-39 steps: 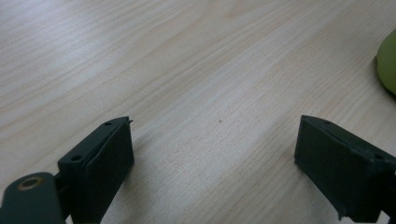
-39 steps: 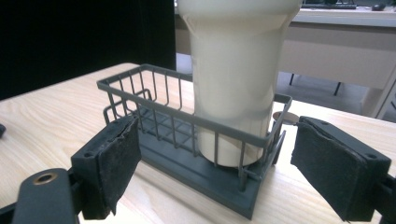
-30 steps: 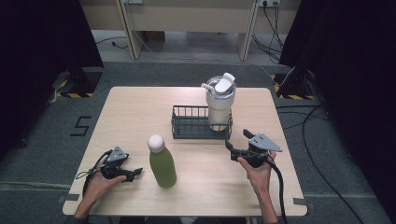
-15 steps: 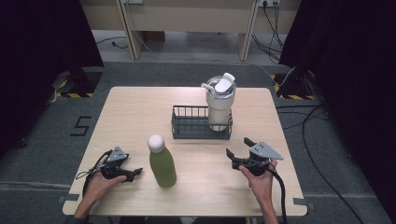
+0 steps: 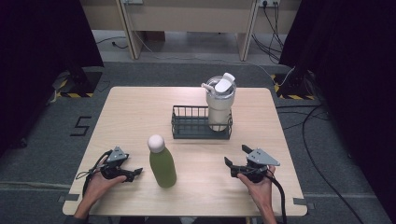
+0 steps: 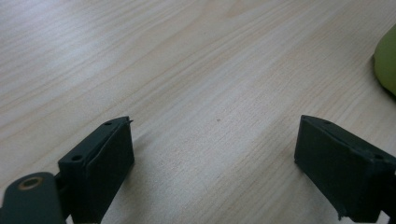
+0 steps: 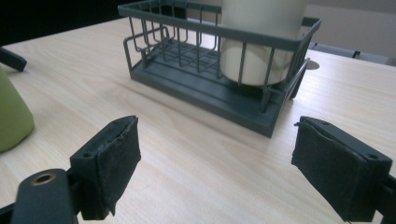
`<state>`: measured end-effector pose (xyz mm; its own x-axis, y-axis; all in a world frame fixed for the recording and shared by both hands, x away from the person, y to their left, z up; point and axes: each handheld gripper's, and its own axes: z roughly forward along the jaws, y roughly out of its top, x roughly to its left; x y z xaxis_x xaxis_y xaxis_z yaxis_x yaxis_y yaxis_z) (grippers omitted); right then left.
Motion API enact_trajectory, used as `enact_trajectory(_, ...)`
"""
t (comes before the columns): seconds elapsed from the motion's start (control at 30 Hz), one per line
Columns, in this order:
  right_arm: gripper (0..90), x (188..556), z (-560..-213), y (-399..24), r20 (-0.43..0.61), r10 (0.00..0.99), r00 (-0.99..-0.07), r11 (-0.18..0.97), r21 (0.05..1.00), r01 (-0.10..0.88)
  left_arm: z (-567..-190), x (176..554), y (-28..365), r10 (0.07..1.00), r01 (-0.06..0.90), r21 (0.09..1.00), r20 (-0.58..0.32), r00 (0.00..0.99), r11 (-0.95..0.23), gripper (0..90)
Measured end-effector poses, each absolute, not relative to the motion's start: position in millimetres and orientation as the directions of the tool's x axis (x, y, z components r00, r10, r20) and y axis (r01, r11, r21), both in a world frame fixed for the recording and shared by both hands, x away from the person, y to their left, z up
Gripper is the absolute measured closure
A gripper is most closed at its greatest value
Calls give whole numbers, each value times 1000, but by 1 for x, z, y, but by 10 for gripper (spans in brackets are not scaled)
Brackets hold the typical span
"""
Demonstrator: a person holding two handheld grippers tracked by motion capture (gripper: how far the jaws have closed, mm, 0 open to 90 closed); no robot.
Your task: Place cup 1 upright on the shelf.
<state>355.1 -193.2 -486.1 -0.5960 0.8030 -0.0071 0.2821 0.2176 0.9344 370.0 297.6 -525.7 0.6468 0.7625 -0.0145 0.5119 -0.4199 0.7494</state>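
Observation:
A green bottle with a round white cap stands upright near the table's front, between my two hands. My left gripper rests on the table just left of the bottle, pointing at it, jaws wide apart over bare wood; the bottle's green edge shows at the right. My right gripper sits low at the front right, open and empty, facing the dark wire basket. A white lidded tumbler stands in the basket's right end.
The wire basket sits mid-table, its left part holding nothing. The wooden table has free room at its left and back. Cables trail from both grippers over the front edge. Dark floor and curtains surround the table.
My right gripper has come down and back toward the table's front edge, away from the basket. The left gripper, bottle, basket and tumbler have kept still.

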Motion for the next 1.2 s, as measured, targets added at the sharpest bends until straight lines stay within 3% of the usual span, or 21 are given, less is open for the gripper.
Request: enact_trajectory(1.2,151,322,-508,-208,7,806,-592,283,875,394,-526,370,298,762,511,749,-13,647,-421,110)
